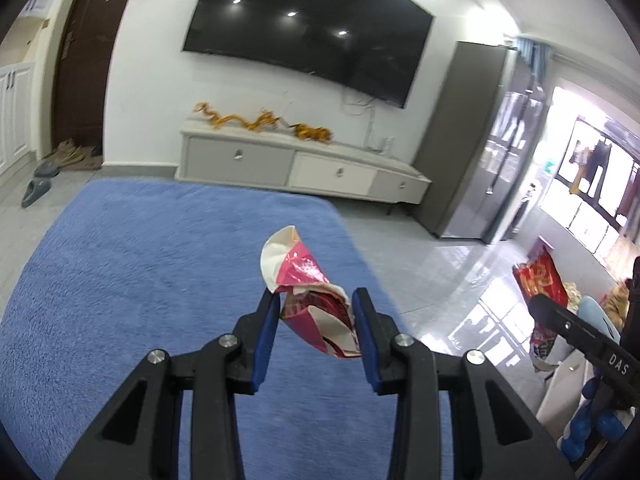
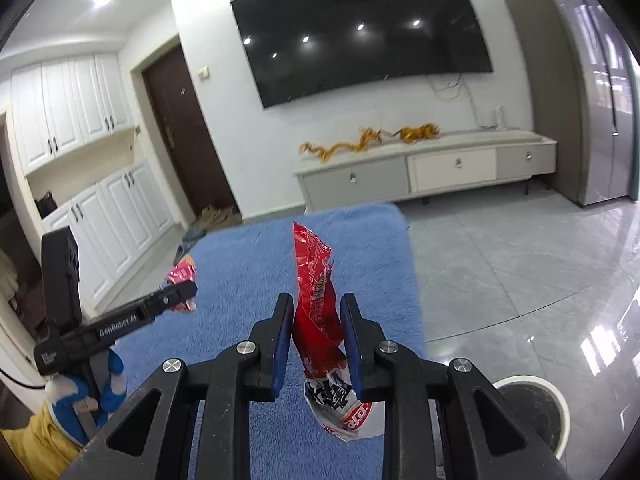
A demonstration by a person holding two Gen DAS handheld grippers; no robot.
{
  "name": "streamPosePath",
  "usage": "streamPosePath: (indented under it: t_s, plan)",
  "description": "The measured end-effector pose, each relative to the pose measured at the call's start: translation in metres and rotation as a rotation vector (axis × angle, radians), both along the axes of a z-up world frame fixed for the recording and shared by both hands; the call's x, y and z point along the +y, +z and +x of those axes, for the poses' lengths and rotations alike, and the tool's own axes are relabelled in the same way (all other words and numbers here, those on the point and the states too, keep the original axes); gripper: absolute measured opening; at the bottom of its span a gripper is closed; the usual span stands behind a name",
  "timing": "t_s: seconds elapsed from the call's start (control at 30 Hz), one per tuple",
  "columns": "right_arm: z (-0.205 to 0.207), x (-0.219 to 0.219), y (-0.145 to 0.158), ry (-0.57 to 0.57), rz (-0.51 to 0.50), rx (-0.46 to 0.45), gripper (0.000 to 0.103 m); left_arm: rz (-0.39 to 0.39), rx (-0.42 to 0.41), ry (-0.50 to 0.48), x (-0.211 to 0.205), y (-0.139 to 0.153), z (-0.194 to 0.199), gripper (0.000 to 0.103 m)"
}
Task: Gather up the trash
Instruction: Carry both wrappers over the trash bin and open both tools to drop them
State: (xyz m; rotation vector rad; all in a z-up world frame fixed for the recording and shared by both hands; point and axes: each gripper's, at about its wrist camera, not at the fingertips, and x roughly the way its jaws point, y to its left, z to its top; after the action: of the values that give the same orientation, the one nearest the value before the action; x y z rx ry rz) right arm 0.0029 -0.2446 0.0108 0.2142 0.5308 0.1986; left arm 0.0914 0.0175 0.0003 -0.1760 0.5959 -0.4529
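Holding trash in both grippers above the blue rug (image 1: 140,280); left gripper (image 1: 318,300) is pinching a crumpled pink-and-white wrapper (image 1: 308,288) between its blue pads, the wrapper sticking out toward 11 o'clock; right gripper (image 2: 316,308) is clamping a red snack packet (image 2: 316,288) that is standing upright, its white printed end hanging at 6 o'clock; white-rimmed bin (image 2: 556,400) is sitting at 4 o'clock in the right wrist view; wall television (image 1: 308,28) is hanging at 12 o'clock over the low cabinet (image 1: 304,164).
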Motion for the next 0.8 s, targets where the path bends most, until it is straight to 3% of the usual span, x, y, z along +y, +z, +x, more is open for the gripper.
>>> streamPosePath:
  t_s: [0.43, 0.6, 0.8]
  plan:
    - [-0.081, -0.051, 0.028, -0.194, 0.006, -0.089, 0.023, 0.017, -0.118, -0.189, -0.088, 0.053, -0.065, 0.035]
    - [-0.092, -0.078, 0.023, -0.277, 0.005, -0.083, 0.023, 0.042, -0.106, -0.263, -0.125, 0.05, -0.067, 0.035]
    - [-0.092, -0.119, -0.008, -0.364, 0.05, -0.036, 0.023, 0.098, -0.035, -0.349, -0.177, 0.021, -0.055, 0.035]
